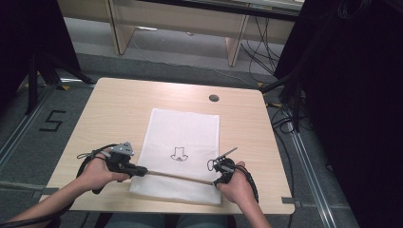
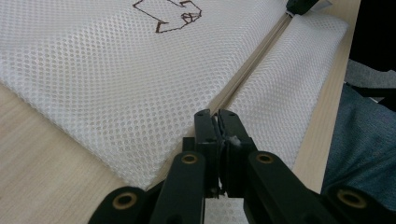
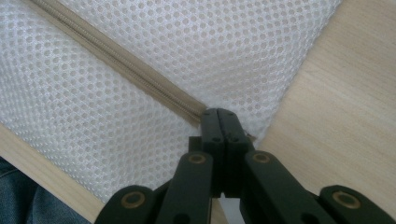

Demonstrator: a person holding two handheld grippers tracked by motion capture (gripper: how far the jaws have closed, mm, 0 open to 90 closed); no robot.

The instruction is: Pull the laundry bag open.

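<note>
1 mesh bag [image 1: 185, 142], 1 zip [image 1: 178, 175], 2 tools: left tool [image 1: 141, 171], right tool [image 1: 216, 181]; 1 table [image 1: 119, 109], 1 grommet (prob.) [image 1: 214, 98].

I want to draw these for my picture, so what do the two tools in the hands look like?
Both are black. The left tool has a grey three-cornered plate on top and a black cable looping from it. The right tool trails a black cable too, with a thin grey part sticking up. Up close, each has two flat black jaws on hinged black arms with round brass-coloured rivets. The forearms are bare, with no sleeves in view.
</note>
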